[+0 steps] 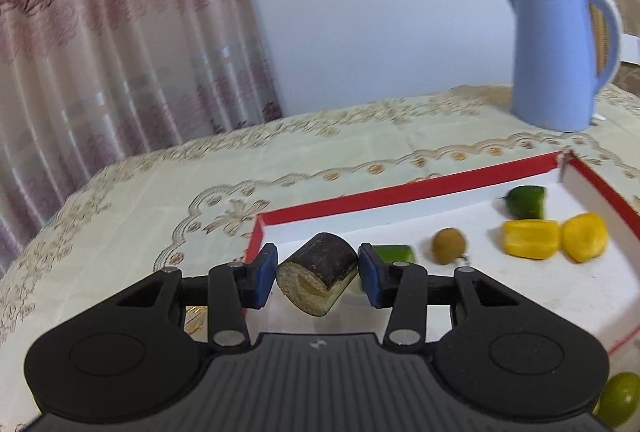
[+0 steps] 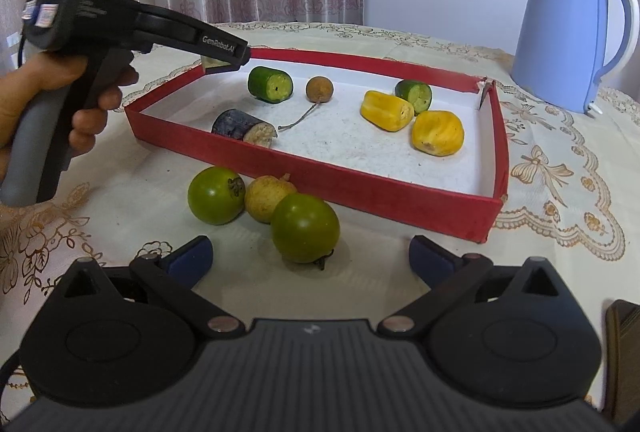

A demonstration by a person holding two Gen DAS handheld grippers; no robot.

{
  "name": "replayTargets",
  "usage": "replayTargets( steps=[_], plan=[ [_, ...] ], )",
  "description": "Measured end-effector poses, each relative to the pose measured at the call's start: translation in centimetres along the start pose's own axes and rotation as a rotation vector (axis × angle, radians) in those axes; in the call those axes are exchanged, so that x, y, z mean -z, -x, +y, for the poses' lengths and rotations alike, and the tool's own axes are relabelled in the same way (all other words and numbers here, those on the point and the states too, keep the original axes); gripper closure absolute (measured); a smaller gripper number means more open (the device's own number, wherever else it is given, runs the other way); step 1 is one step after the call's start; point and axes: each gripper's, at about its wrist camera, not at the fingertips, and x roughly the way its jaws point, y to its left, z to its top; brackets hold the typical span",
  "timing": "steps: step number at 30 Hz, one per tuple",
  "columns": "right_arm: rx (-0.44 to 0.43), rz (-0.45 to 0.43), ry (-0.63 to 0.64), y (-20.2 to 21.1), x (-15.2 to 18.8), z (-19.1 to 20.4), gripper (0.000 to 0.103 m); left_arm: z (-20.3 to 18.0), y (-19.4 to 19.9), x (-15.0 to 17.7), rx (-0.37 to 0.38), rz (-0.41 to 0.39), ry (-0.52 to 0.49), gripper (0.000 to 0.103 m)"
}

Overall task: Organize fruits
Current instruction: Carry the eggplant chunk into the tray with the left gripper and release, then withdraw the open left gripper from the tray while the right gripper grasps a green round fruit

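My left gripper [image 1: 318, 268] is shut on a short, dark-skinned cane piece [image 1: 320, 274] with a pale cut end, held over the left end of the red tray [image 1: 400, 190]. In the right wrist view a hand [image 2: 60, 88] holds that left gripper [image 2: 224, 62] above the red tray's [image 2: 360, 188] far-left corner. Inside lie another dark cane piece [image 2: 244, 128], two green cucumber pieces [image 2: 270, 84] [image 2: 414, 96], a brown longan [image 2: 319, 88] and two yellow pieces [image 2: 386, 110] [image 2: 438, 132]. My right gripper [image 2: 310, 258] stands open, low in front of the tray, empty.
Two green tomatoes [image 2: 216, 194] [image 2: 306, 228] and a pale round fruit [image 2: 266, 198] sit on the embroidered tablecloth [image 2: 560, 172] just before the tray's near wall. A blue kettle [image 2: 572, 32] stands behind the tray at the right. Curtains hang behind the table.
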Motion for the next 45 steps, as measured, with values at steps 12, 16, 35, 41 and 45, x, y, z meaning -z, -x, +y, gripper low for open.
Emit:
replayTargets(
  steps=[12,16,35,41,45],
  plan=[
    [0.007,0.0,0.005,0.0,0.0,0.0,0.0,0.9,0.1,0.5,-0.038,0.012,0.02,0.044],
    [0.021,-0.011,-0.007,0.1,0.1,-0.1,0.008,1.0,1.3,0.9,-0.049,-0.006,0.028,0.026],
    [0.048,-0.029,0.012,0.4,-0.4,0.3,0.058,3.3,7.3,6.4,-0.045,-0.002,0.194,0.011],
    [0.053,-0.026,0.052,0.6,-0.4,1.4,0.071,3.2,7.2,7.0,-0.076,0.002,0.186,0.004],
    [0.064,-0.029,0.053,0.8,-0.3,1.5,0.071,3.3,7.2,7.1,-0.08,0.0,0.185,0.004]
  ],
)
